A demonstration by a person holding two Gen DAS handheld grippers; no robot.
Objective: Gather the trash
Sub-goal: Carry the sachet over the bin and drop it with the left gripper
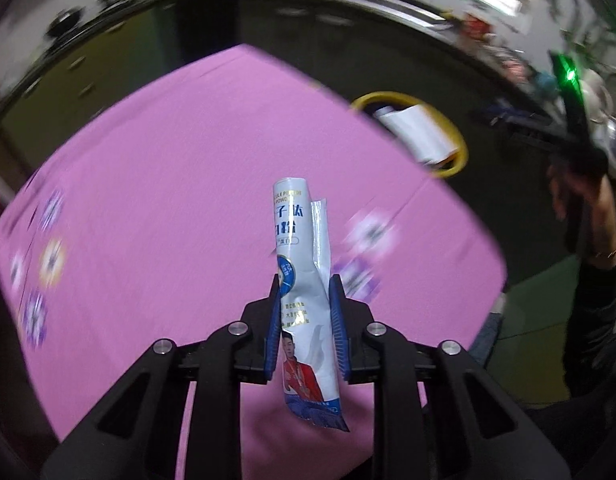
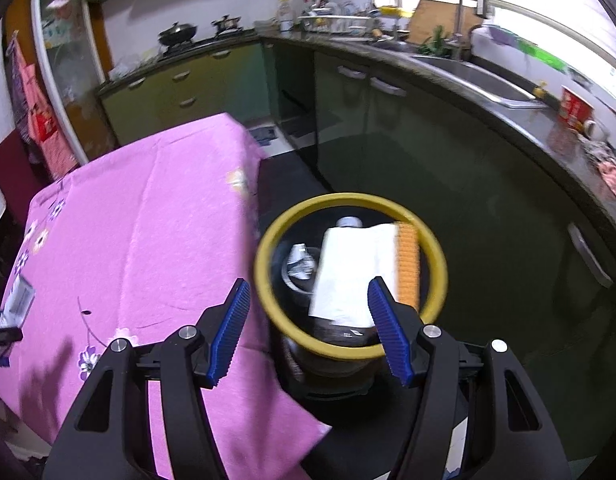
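Powder sachet [image 1: 304,280] clamped upright in my left claw [image 1: 306,300] above the pink-clothed worktop [image 1: 168,200], my right claw [image 2: 308,308] apart and empty over the yellow-rimmed trash bin [image 2: 268,240], paper already inside.

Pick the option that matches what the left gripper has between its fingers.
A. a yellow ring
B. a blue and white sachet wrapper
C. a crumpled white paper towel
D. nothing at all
B: in the left wrist view the left gripper has its blue fingers pressed against a blue and white sachet wrapper held above the pink tablecloth.
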